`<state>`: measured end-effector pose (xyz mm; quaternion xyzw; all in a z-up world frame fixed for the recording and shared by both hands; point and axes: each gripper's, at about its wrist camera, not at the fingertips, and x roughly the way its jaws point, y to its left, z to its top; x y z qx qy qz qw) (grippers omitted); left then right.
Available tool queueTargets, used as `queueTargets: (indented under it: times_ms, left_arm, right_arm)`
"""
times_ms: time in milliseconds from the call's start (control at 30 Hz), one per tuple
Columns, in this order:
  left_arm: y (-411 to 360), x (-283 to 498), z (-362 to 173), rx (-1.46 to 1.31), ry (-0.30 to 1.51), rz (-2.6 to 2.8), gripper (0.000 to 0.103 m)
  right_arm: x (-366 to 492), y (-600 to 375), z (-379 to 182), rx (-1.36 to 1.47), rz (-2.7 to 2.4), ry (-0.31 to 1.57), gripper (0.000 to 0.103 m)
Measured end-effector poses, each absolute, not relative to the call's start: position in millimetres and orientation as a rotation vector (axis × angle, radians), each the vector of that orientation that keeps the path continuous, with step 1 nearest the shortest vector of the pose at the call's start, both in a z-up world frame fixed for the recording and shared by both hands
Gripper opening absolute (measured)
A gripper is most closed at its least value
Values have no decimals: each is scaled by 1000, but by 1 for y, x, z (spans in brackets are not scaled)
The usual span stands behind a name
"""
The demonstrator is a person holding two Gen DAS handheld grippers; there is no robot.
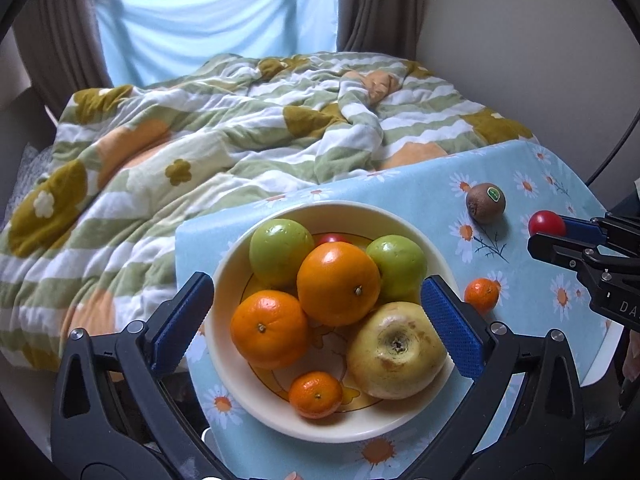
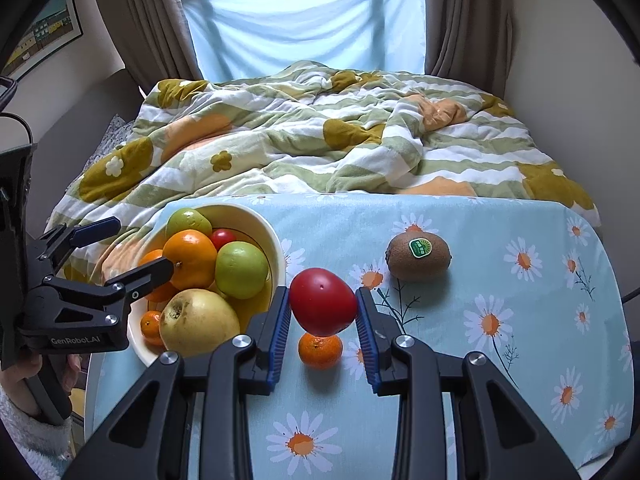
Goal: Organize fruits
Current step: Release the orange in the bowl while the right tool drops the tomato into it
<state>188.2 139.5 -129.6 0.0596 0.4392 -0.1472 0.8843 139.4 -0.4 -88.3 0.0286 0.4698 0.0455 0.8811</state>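
A cream bowl (image 1: 224,280) on the daisy-print tablecloth holds two green apples (image 1: 280,251), two oranges (image 1: 338,283), a yellow pear (image 1: 396,350), a small mandarin (image 1: 316,394) and a small red tomato (image 1: 331,238). My left gripper (image 1: 318,314) hangs open and wide above the bowl, its blue pads on either side of the fruit and touching none. My right gripper (image 2: 323,308) is shut on a red tomato (image 2: 322,307), held above a small mandarin (image 2: 320,350) on the cloth. A brown kiwi (image 2: 418,256) with a green sticker lies further right.
The small table (image 2: 520,320) stands against a bed with a rumpled green, white and ochre quilt (image 2: 320,140). Behind it hang curtains and a blue cloth over the window. A hand in a fuzzy white sleeve (image 2: 24,432) holds the left gripper's handle.
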Motion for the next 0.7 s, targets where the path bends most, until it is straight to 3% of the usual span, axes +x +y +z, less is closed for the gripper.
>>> queueTargets:
  times_ms: [400, 700]
  left_arm:
    - [149, 149, -110, 44, 927, -141, 103]
    - [155, 119, -117, -13, 970, -41, 103]
  right_arm:
    - [149, 10, -67, -27, 275, 955, 30]
    - [167, 30, -90, -91, 419, 1010, 30]
